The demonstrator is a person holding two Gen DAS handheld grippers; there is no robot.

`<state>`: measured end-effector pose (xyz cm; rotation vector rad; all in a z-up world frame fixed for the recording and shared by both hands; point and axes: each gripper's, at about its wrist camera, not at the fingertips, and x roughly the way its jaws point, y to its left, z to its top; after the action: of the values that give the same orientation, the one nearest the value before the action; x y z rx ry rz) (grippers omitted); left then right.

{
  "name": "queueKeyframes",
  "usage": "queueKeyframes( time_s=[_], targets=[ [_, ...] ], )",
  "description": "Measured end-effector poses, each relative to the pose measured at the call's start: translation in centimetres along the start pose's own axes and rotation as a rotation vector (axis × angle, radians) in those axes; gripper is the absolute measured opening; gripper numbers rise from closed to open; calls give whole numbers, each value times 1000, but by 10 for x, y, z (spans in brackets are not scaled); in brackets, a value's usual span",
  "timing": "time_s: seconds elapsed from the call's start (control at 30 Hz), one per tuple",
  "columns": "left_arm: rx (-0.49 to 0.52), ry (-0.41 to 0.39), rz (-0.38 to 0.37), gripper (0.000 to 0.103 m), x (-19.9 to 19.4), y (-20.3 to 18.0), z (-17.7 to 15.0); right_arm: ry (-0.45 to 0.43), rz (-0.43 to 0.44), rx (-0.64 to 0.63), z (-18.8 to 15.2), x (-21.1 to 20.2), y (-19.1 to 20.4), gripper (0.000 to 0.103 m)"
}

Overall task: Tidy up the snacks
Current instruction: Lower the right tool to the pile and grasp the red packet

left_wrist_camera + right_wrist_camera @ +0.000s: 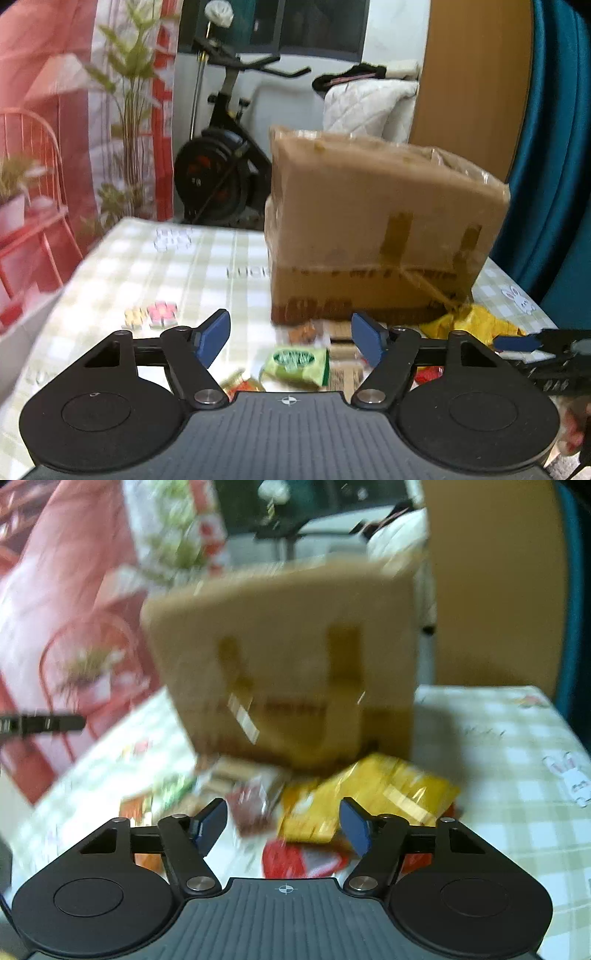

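A taped cardboard box (369, 221) (288, 657) stands on the checked tablecloth (147, 277). Snack packets lie in a heap in front of it: a green packet (299, 363), brown packets (343, 343), a yellow bag (472, 325) (369, 797), a red packet (299, 860) and a dark red-brown packet (255, 805). My left gripper (290, 341) hovers open over the green packet, touching nothing. My right gripper (282, 825) is open above the yellow bag and red packet, its pads free. One of its blue pads (515, 343) shows at the right edge of the left wrist view.
An exercise bike (221, 166), a tall plant (136, 92) and an orange wire chair (33, 184) stand beyond the table's far left. A wooden panel (472, 74) and a teal curtain (554, 147) rise behind the box. Bare tablecloth (498, 757) lies right of the snacks.
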<state>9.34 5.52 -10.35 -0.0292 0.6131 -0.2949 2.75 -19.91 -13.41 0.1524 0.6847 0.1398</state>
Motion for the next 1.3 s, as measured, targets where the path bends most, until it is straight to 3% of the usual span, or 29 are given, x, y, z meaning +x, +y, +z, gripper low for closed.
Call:
queueKeyframes(
  time_s=[0.13, 0.7, 0.93, 1.1, 1.17, 1.3],
  targets=[
    [-20, 30, -3, 71, 6, 4, -9, 75, 10, -35, -11, 15, 12, 61],
    [-51, 70, 12, 67, 16, 11, -21, 219, -103, -178, -13, 74, 26, 59],
    [-69, 80, 28, 67, 18, 17, -23, 217, -73, -57, -9, 85, 18, 60],
    [-86, 81, 43, 67, 20, 20, -24, 208, -95, -61, -12, 90, 22, 61],
    [-98, 87, 51, 67, 21, 21, -25, 209, -117, -98, -14, 92, 27, 60],
    [-113, 92, 62, 67, 21, 28, -28, 196, -128, -108, -16, 86, 29, 46]
  ],
)
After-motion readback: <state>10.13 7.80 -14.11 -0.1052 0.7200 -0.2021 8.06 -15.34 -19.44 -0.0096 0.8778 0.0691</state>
